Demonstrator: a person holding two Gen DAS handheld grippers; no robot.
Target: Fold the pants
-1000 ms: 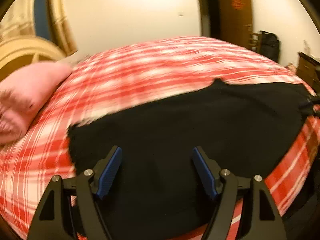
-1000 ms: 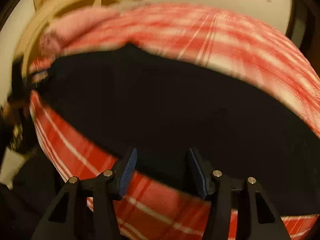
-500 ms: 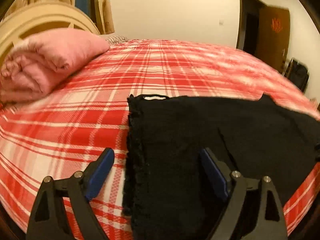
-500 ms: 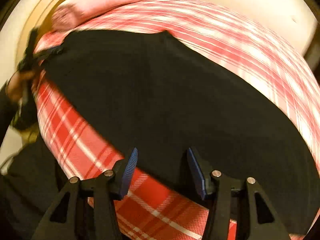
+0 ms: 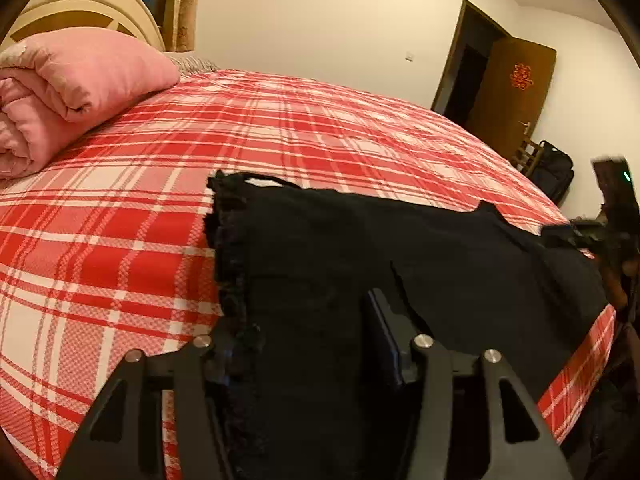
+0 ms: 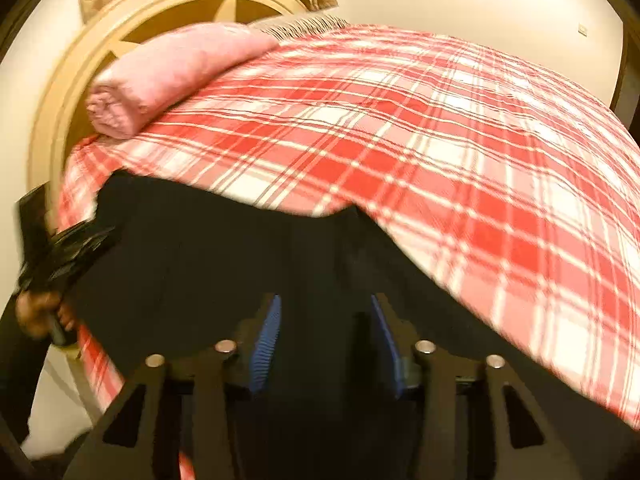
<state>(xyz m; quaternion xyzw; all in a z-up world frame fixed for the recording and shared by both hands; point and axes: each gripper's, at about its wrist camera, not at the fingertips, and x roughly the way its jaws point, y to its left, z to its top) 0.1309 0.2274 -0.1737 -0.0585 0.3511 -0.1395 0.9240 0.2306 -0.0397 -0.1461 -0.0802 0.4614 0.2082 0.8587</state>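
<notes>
The left gripper [image 5: 304, 344] has come down over the waist edge of the black pants [image 5: 420, 256] on the bed [image 5: 120, 248], jaws around it, maybe pinching. The right gripper [image 6: 324, 340] hangs open over the legs. Next comes a fold. A pink blanket [image 5: 72, 84] lies well apart.

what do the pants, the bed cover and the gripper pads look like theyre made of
Pants: soft matte black cloth, maybe knit; it soaks up light, and the waist edge is bunched and fuzzy.
Bed cover: woven fabric, likely cotton; the red and white plaid shows a fine weave grain.
Pads: blue ribbed rubber or plastic, with fine ridges; which one is unclear.
</notes>
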